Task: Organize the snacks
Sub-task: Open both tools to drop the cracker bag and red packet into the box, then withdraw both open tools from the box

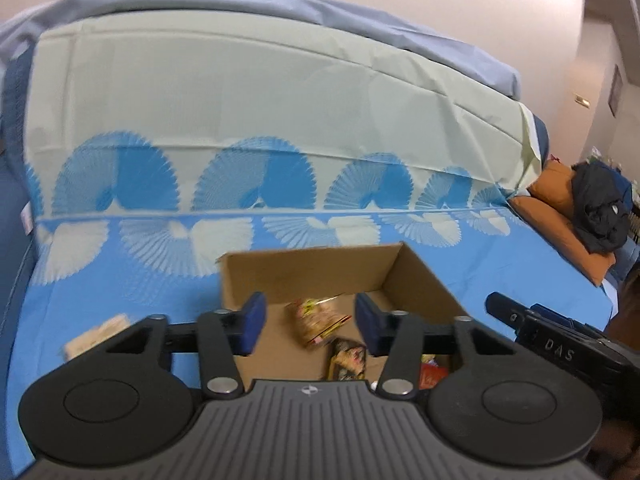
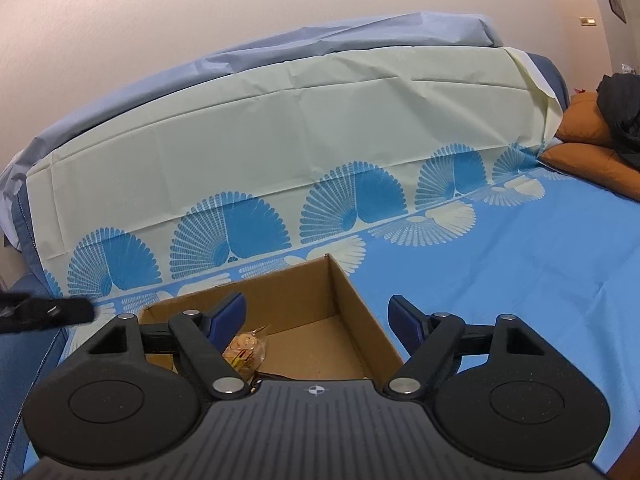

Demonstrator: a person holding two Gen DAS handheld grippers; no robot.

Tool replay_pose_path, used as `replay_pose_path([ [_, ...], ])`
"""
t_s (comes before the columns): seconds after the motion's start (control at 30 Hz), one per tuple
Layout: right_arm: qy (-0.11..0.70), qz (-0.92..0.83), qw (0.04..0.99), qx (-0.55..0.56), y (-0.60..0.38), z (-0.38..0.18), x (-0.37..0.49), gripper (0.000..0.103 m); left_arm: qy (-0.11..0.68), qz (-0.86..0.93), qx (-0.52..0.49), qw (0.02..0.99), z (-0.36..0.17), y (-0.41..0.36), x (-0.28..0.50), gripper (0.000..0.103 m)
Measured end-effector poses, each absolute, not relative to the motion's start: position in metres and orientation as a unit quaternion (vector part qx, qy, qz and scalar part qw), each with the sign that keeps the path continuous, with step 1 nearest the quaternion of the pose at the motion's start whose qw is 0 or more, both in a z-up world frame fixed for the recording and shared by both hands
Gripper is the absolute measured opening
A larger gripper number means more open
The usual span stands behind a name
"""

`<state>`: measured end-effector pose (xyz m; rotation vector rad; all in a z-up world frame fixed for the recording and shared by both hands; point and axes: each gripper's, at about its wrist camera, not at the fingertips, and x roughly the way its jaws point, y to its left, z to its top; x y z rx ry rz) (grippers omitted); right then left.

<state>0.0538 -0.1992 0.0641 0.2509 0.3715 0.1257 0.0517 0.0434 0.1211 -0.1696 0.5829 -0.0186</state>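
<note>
An open cardboard box (image 1: 416, 276) sits on the blue patterned cloth. It holds several snack packets: a yellow-pink one (image 1: 318, 320), a dark one (image 1: 348, 360) and a red one (image 1: 432, 376). My left gripper (image 1: 310, 322) hangs open and empty above the box, and the yellow-pink packet shows between its fingers. A pale snack pack (image 1: 96, 334) lies on the cloth left of the box. In the right wrist view my right gripper (image 2: 318, 318) is open and empty over the box (image 2: 352, 300), with a clear snack bag (image 2: 246, 348) by its left finger.
The blue fan-patterned cloth (image 2: 540, 280) covers a sofa seat and runs up the cream backrest (image 1: 240, 92). An orange cushion (image 1: 560, 208) with dark clothing (image 1: 600, 208) lies at the far right. The right gripper's body (image 1: 560, 344) shows right of the box.
</note>
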Motion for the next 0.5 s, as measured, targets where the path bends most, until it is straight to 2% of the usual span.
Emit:
replay_pose_path([
  [0.07, 0.183, 0.063, 0.973, 0.122, -0.196, 0.063, 0.054, 0.079, 0.283, 0.006, -0.099, 0.954, 0.129, 0.066, 0.039, 0.033],
  [0.13, 0.182, 0.065, 0.973, 0.122, -0.194, 0.063, 0.053, 0.079, 0.273, 0.024, -0.109, 0.955, 0.139, 0.089, 0.025, 0.031],
  [0.23, 0.174, 0.077, 0.974, 0.125, -0.187, 0.065, 0.051, 0.061, 0.256, 0.049, -0.116, 0.958, 0.154, 0.124, -0.001, 0.030],
  [0.3, 0.165, 0.094, 0.973, 0.128, -0.180, 0.066, 0.048, 0.041, 0.251, 0.063, -0.121, 0.958, 0.159, 0.147, -0.018, 0.030],
  [0.37, 0.153, 0.123, 0.972, 0.130, -0.167, 0.069, 0.041, 0.032, 0.250, 0.076, -0.124, 0.957, 0.159, 0.169, -0.034, 0.030],
  [0.5, 0.115, 0.212, 0.962, 0.126, -0.133, 0.077, 0.019, 0.032, 0.254, 0.081, -0.114, 0.957, 0.142, 0.207, -0.057, 0.030],
])
